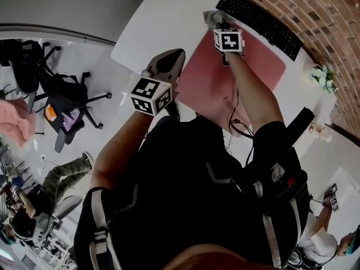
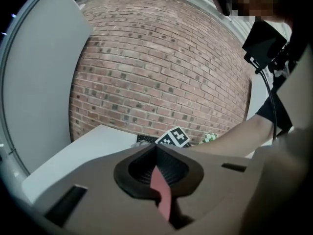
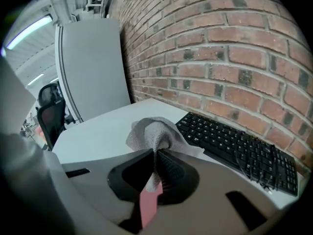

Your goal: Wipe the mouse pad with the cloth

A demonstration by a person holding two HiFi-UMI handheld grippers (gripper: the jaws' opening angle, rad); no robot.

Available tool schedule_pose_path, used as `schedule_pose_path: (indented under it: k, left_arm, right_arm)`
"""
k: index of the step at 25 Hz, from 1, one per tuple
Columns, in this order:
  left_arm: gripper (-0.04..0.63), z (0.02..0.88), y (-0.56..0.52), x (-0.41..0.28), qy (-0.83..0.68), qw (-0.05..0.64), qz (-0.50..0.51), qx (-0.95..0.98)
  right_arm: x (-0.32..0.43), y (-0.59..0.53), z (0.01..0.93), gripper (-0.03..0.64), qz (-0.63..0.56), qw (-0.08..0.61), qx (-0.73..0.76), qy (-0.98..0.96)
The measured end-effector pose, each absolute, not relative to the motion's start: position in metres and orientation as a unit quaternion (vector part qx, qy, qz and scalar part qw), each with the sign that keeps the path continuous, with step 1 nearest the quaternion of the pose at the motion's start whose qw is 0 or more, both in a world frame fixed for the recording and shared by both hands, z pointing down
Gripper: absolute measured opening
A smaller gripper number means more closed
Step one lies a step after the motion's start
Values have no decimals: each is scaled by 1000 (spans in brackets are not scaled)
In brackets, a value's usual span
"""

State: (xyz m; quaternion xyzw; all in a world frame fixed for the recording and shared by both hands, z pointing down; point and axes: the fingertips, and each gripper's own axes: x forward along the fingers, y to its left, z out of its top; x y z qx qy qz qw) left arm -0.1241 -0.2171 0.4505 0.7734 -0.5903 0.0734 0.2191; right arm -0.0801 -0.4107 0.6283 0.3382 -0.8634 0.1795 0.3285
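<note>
Right gripper view, your right gripper (image 3: 156, 153) pinched tight on the grey cloth (image 3: 154, 131), keyboard (image 3: 234, 143) just beside, pink mouse pad (image 1: 259, 66) below, your left gripper (image 2: 156, 148) closed, holding nothing.

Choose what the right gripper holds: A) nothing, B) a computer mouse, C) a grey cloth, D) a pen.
C: the right gripper view shows the right gripper shut on the grey cloth, which bunches up beyond its jaws.

An office. A black computer keyboard (image 1: 259, 22) lies on a white desk (image 1: 163, 21) at one o'clock; black swivel chairs (image 1: 59, 91) stand at nine.
</note>
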Motion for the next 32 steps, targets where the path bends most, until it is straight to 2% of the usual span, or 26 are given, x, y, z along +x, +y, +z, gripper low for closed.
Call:
schedule_pose_path:
  k: [12, 32]
  left_arm:
    - [2, 470, -205, -124, -597, 243, 91, 759]
    - [2, 470, -234, -49, -517, 235, 102, 817]
  right_arm:
    - [-61, -424, 666, 26, 214, 349, 359, -839]
    - [87, -419, 669, 26, 245, 351, 447, -785]
